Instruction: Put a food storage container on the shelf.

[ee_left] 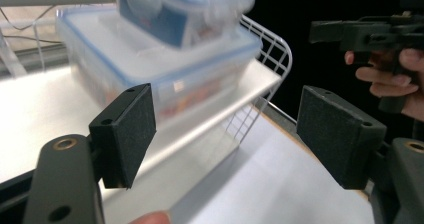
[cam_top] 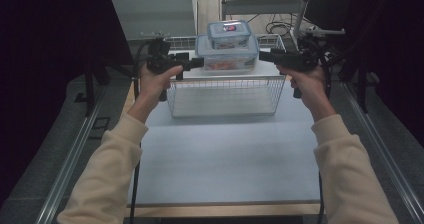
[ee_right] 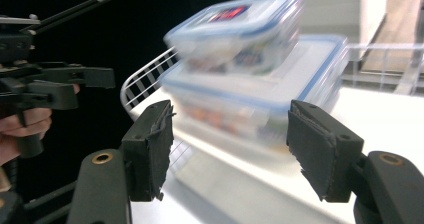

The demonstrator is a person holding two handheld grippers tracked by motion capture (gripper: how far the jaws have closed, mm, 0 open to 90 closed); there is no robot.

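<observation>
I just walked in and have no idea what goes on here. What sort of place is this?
Probably a lab recording bench: a white table ringed by dark curtains, cables behind it, a wire basket, and two stacked food containers between hand-held grippers.

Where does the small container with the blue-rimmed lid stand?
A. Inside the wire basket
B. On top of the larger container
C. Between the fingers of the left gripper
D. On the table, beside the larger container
B: in the high view the small container rests on the lid of the larger container, which stands on the white shelf.
</observation>
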